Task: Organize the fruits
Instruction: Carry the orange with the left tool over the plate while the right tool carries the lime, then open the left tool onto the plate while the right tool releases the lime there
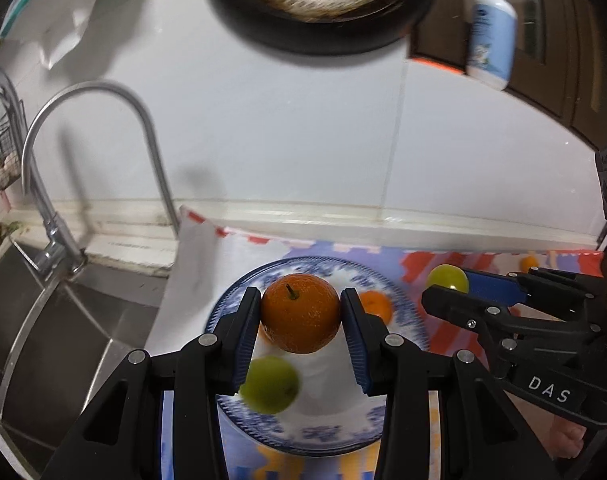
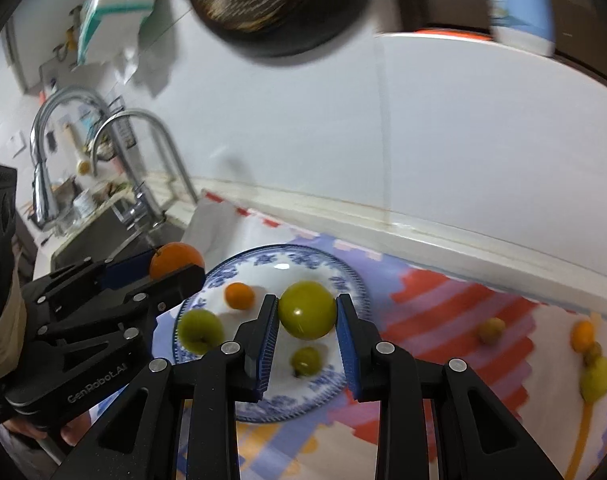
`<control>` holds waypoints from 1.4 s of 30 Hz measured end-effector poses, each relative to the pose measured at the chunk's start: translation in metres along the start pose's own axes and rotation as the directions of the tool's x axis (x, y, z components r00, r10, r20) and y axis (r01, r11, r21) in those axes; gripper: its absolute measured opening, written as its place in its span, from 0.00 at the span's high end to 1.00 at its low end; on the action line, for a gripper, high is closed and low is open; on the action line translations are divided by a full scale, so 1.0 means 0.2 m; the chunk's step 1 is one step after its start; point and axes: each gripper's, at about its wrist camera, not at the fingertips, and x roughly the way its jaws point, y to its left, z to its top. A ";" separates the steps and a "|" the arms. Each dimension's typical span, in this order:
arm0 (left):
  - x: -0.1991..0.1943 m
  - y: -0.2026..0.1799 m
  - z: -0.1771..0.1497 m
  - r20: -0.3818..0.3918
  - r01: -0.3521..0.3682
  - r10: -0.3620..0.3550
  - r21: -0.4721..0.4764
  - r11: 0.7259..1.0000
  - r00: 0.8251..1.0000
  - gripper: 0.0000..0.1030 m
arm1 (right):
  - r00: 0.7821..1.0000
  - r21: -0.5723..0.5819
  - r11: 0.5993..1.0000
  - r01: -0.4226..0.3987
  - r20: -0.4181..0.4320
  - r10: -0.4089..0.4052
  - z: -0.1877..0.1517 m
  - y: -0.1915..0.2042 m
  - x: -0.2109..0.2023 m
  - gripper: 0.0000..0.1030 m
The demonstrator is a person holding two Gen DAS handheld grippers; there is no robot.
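Orange fruit [image 1: 300, 312] is clamped between the blue pads of the left hand-held gripper [image 1: 301, 316] above a blue-patterned plate [image 2: 345, 276] — on which a small orange [image 2: 239, 296], a green fruit [image 2: 200, 330] and a smaller green one [image 2: 306, 361] are seen lying. A green fruit [image 2: 307, 310] is gripped in the right hand-held gripper [image 2: 308, 316], also over the plate. More fruits [image 2: 593, 360] are left on the patterned cloth [image 2: 443, 312] covering the table — to the plate's right, well apart from it.
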 end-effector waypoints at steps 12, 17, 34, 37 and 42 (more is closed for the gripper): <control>0.23 0.21 -0.10 -0.126 -0.019 0.017 -0.011 1.000 0.992 0.61 | 0.986 -0.076 0.995 -0.061 -0.160 0.048 -0.05 0.14 0.37 0.71; 0.28 0.22 -0.12 -0.144 -0.012 0.011 -0.007 1.000 0.989 0.61 | 0.978 -0.077 0.995 -0.061 -0.202 0.044 -0.09 0.15 0.47 0.71; 0.30 0.19 -0.13 -0.162 0.014 -0.013 0.004 1.000 0.987 0.61 | 0.988 -0.088 0.996 0.006 -0.156 -0.020 -0.08 0.14 0.39 0.69; 0.28 0.18 -0.13 -0.152 0.016 -0.014 0.013 1.000 0.988 0.60 | 0.990 -0.084 0.996 0.016 -0.141 -0.028 -0.07 0.13 0.36 0.69; 0.24 0.15 -0.13 -0.137 0.018 -0.015 0.023 1.000 0.990 0.60 | 0.993 -0.078 0.996 0.040 -0.108 -0.048 -0.07 0.13 0.29 0.69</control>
